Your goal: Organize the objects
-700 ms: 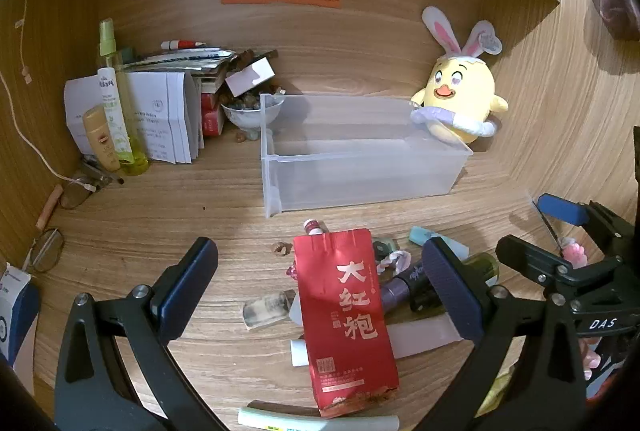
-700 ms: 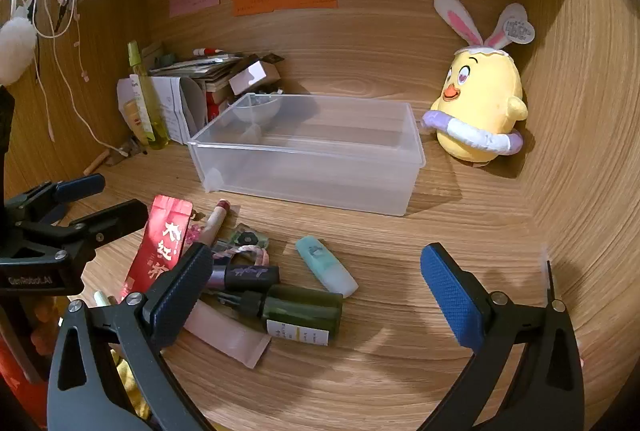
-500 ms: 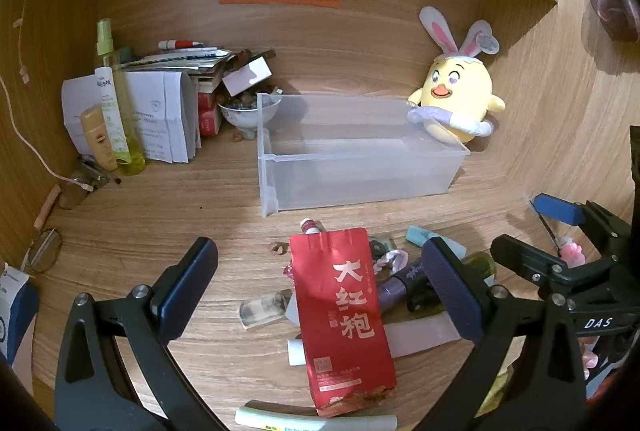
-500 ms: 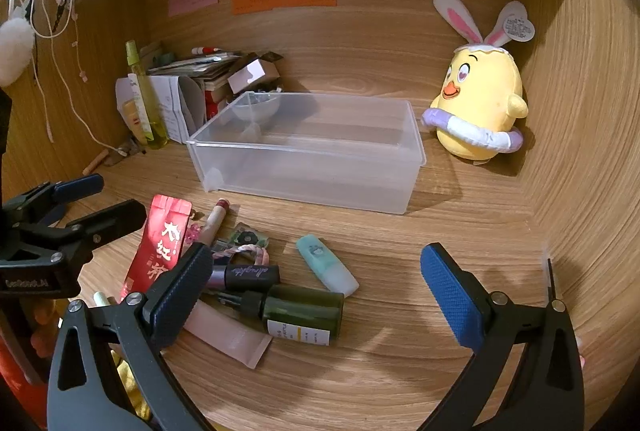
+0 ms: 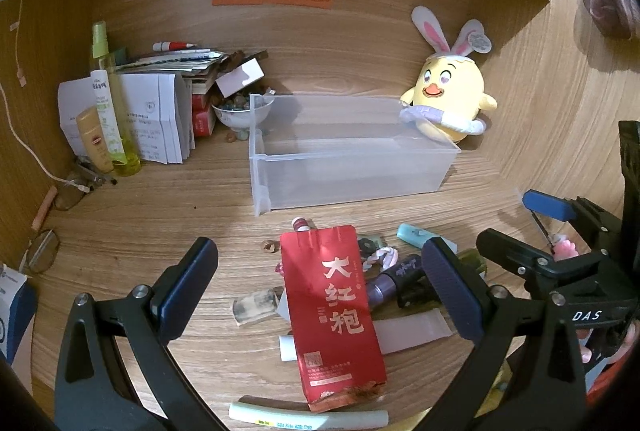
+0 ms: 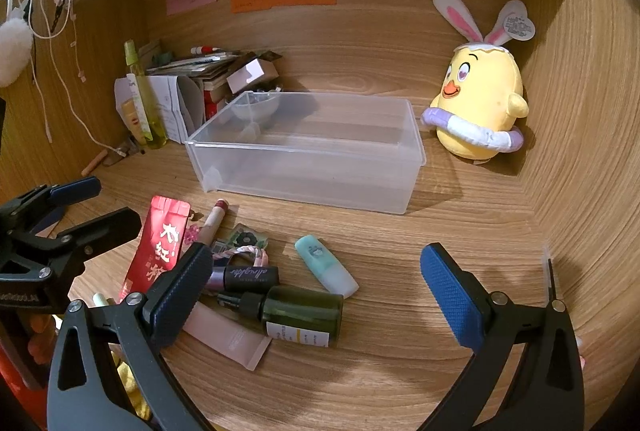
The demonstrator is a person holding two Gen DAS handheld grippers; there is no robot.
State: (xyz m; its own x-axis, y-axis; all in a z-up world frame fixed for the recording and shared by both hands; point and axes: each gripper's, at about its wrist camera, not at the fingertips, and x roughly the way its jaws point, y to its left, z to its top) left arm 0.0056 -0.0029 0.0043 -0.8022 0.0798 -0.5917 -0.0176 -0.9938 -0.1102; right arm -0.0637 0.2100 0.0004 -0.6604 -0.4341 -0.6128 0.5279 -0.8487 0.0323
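A clear plastic bin (image 5: pixel 352 167) (image 6: pixel 312 155) stands empty on the wooden desk. In front of it lies a pile: a red tea pouch (image 5: pixel 332 315) (image 6: pixel 160 251), a dark green bottle (image 6: pixel 304 315), a purple-black tube (image 6: pixel 244 277) (image 5: pixel 396 279), a mint tube (image 6: pixel 326 265) (image 5: pixel 416 233), a pink sachet (image 6: pixel 228 337) and a lipstick (image 6: pixel 214 221). My left gripper (image 5: pixel 320 291) is open above the pouch. My right gripper (image 6: pixel 316 295) is open above the green bottle and mint tube. Both are empty.
A yellow plush chick (image 5: pixel 448 107) (image 6: pixel 480 111) sits right of the bin against the back wall. Papers, boxes, a bowl (image 5: pixel 242 111) and a green spray bottle (image 5: pixel 112 103) crowd the back left. Glasses (image 5: pixel 42 251) lie at the left edge.
Both grippers have shifted slightly; the left view drifts a little rightward and nearer the pile. Nothing was taken hold of or moved.
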